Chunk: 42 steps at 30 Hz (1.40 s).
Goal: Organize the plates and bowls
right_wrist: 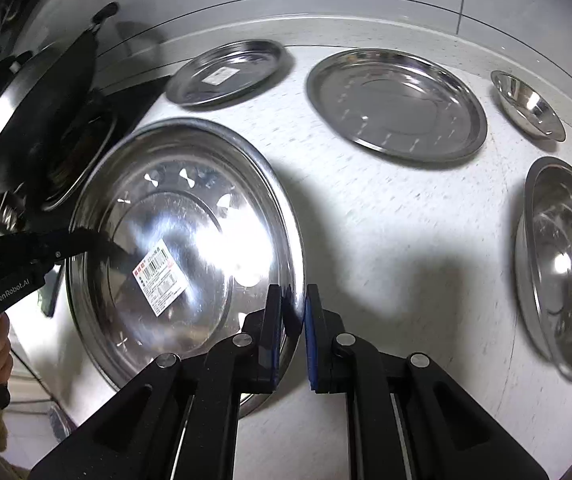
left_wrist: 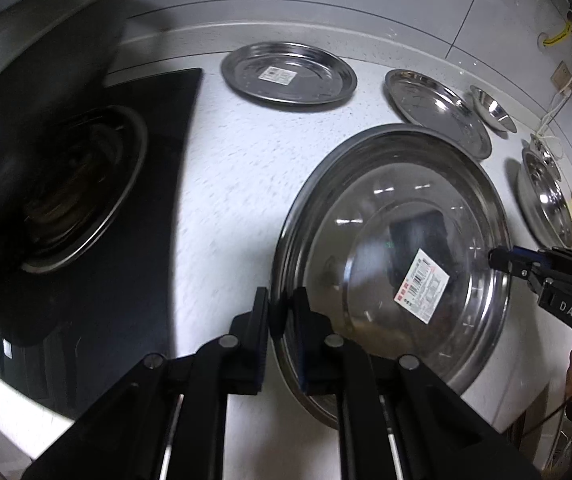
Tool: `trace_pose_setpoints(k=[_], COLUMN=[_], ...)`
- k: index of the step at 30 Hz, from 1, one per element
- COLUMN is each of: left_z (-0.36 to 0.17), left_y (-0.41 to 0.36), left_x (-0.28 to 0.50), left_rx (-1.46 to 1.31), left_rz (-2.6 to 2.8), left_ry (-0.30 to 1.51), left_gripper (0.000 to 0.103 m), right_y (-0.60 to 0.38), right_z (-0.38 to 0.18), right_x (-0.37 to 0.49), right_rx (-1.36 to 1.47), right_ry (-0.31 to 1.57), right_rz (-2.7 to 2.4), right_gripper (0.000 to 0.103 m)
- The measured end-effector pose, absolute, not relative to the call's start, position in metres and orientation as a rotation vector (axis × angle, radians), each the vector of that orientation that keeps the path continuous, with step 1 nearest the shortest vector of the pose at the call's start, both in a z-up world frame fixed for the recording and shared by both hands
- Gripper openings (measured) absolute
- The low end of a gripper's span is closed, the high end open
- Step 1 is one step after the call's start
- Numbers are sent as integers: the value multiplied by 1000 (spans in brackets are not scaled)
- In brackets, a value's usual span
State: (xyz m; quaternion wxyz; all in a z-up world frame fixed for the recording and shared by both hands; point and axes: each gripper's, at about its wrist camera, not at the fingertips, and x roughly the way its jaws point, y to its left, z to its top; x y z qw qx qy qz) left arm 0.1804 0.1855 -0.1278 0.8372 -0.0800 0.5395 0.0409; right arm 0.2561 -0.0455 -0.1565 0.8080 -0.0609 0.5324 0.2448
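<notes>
On the near counter (right_wrist: 365,216), right of the stove (left_wrist: 86,184), the big labelled plate (right_wrist: 190,240) is held by both claws. The left gripper (left_wrist: 282,304) pinches its left rim; the right gripper (right_wrist: 294,308) clamps the right rim. I'd keep it level, grips even, and carry it toward the far plates (right_wrist: 397,104).

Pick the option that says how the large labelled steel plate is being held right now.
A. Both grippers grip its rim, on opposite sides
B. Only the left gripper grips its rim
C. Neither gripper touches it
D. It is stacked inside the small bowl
A: the left gripper clamps one edge of the large plate, and the right gripper clamps the opposite edge.
</notes>
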Motion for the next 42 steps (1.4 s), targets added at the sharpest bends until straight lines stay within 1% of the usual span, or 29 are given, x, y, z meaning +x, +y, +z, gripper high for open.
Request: trace_pose_setpoints(k=[9, 15, 28, 30, 34, 38, 40, 42], left_z=[-105, -106, -143, -141, -137, -122, -112, -101], left_y=[198, 205, 203, 201, 201, 200, 198, 195], left_x=[129, 102, 105, 106, 106, 105, 107, 114], left_rx=[-204, -207, -183, -144, -141, -93, -84, -99], left_rz=[113, 126, 138, 152, 157, 192, 186, 169], left_ry=[1154, 1184, 1235, 1221, 1212, 1166, 1141, 1120], left_gripper=[9, 9, 10, 10, 10, 11, 11, 11], right_y=[-36, -28, -14, -15, -19, -27, -35, -43], right_z=[-141, -142, -170, -171, -169, -162, -156, -149], right_x=[221, 195, 195, 194, 195, 197, 199, 203], right_rx=[-117, -140, -160, -155, -136, -129, -123, -117], right_ry=[1158, 1203, 1257, 1261, 1249, 1229, 1209, 1184], right_rz=[593, 659, 646, 645, 647, 640, 632, 623], right_gripper=[9, 9, 10, 12, 12, 12, 15, 21])
